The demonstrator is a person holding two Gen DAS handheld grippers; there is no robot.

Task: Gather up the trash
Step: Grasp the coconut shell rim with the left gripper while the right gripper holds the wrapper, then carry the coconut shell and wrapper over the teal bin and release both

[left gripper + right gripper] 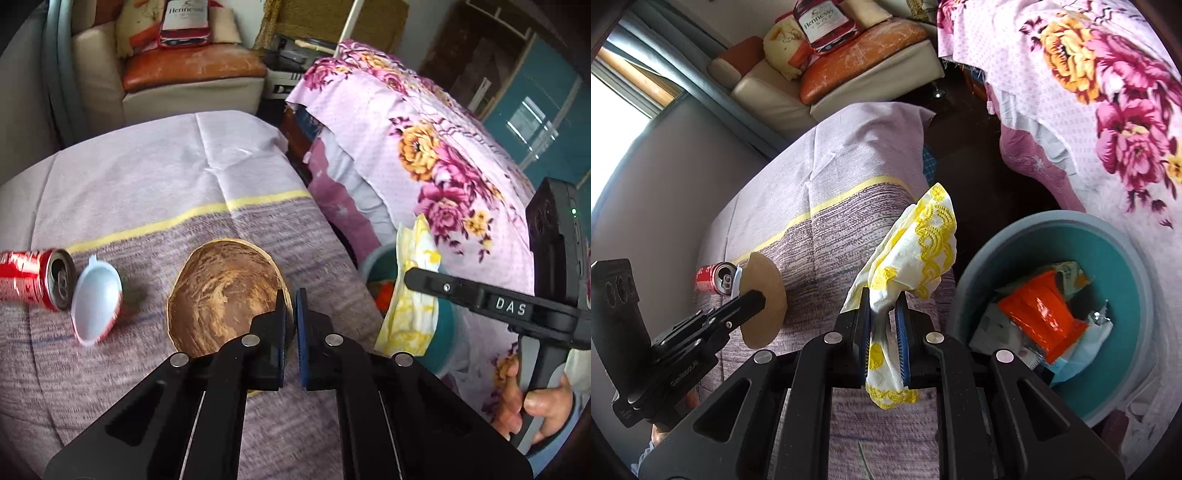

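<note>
Right hand-held gripper (882, 314) pinching yellow-patterned napkin (916, 243) beside teal bin (979, 266), left hand-held gripper (290, 314) clamping brown disc's (221, 291) edge.

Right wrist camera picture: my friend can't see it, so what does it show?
The right gripper pinches a crumpled white-and-yellow paper napkin beside a round teal plastic bin already holding wrappers. To the left, the left gripper grips a round brown paper plate over the purple tablecloth, near a red soda can.
</note>
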